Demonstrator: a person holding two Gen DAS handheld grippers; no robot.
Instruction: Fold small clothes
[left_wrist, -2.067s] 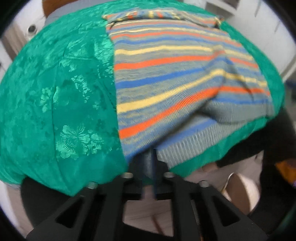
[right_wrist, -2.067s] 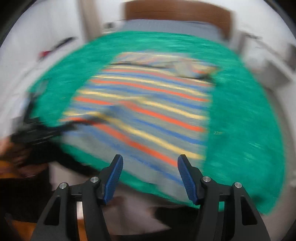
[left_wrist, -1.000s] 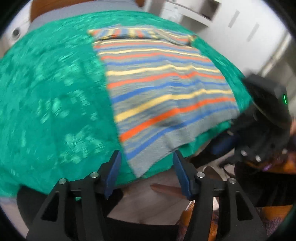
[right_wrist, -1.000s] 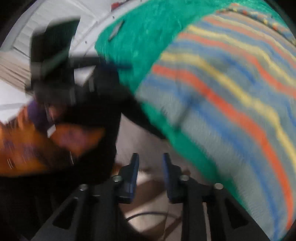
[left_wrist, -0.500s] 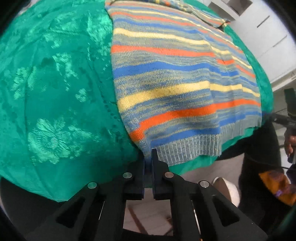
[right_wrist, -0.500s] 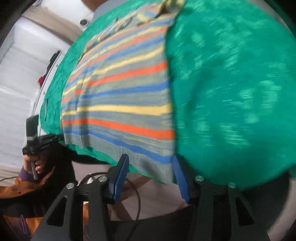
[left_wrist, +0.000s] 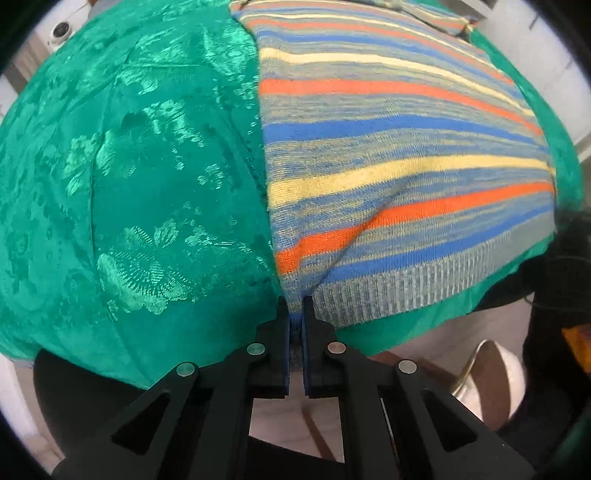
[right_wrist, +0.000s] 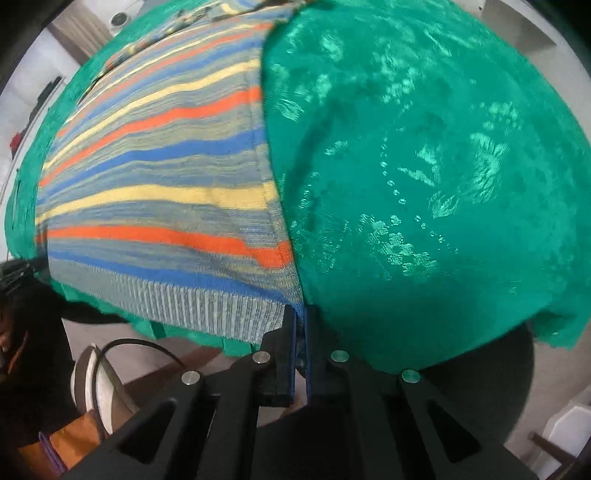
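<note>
One striped knit sweater spread flat on one green floral cloth, ribbed grey hem toward the near edge, neckline at the far end. Stripes in orange, blue, yellow and grey-blue across the body; counted in the left wrist view, at least three orange bands, three yellow and three solid blue, with the far ones too squeezed together to number surely.

Two grippers in play. Left gripper clamped on the near left corner of the hem, both blue-lined fingers pressed together with a thin fold of knit between. Right gripper likewise pinched on the near right corner of the same hem, fingers together, the sweater's side seam running straight down into them. Both pointing steeply downward at the cloth's near edge.

Sweater lying left of centre in the right wrist view, with a wide bare stretch of green cloth to its right. A slight ripple in the knit above the left gripper, where the lowest orange stripe bends.

Beyond the near edge, pale floor. One white shoe at the lower right of the left wrist view; one white shoe at the lower left of the right wrist view, with one dark cable looping over it. Dark clothing and a patch of orange fabric at the frame edges.
</note>
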